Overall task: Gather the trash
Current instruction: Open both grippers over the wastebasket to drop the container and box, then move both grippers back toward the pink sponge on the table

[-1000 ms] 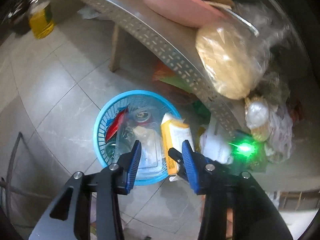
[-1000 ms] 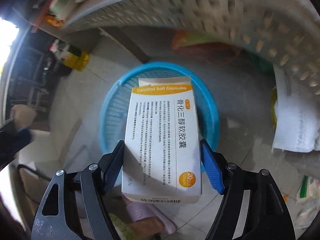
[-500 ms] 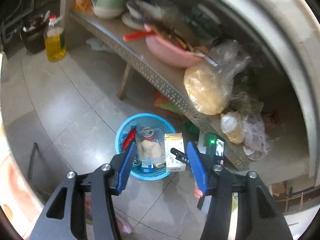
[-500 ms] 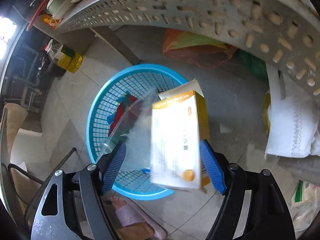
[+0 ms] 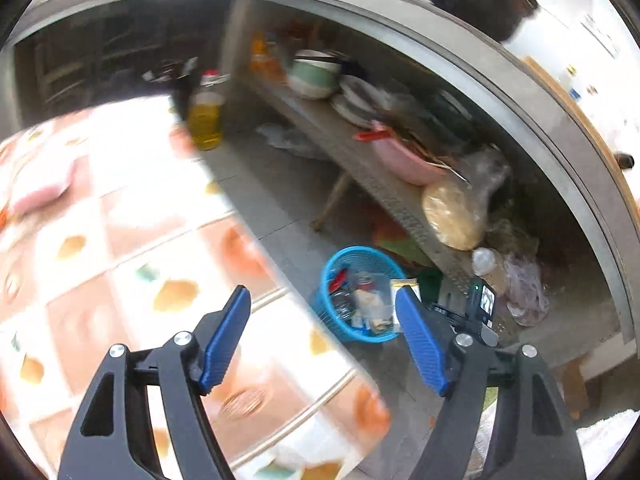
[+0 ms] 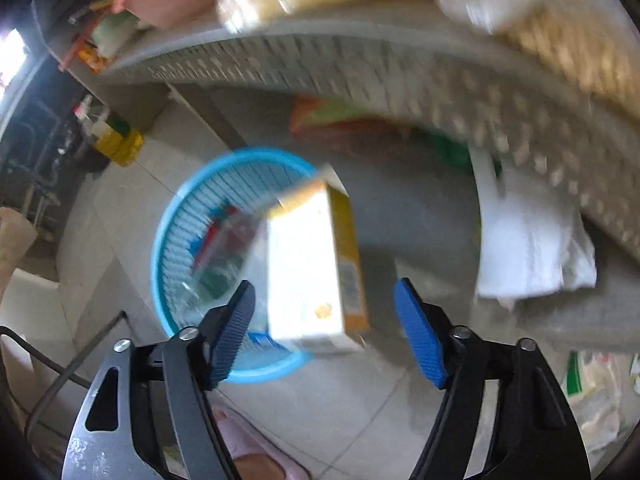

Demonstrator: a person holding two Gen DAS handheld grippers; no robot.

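The right gripper (image 6: 324, 324) points down over the blue mesh basket (image 6: 176, 248) on the tiled floor, its jaws closing with nothing pressed between the blue pads, while the white and orange medicine box (image 6: 308, 264) lies tilted on the basket's near rim, clear of both pads. The left gripper (image 5: 322, 338) is held higher, its jaws opening and empty, above the edge of a patterned tablecloth (image 5: 120, 240). From there the basket (image 5: 332, 276) shows beneath a perforated metal shelf (image 5: 384, 184), wrappers and a clear plastic container (image 5: 368, 296) inside.
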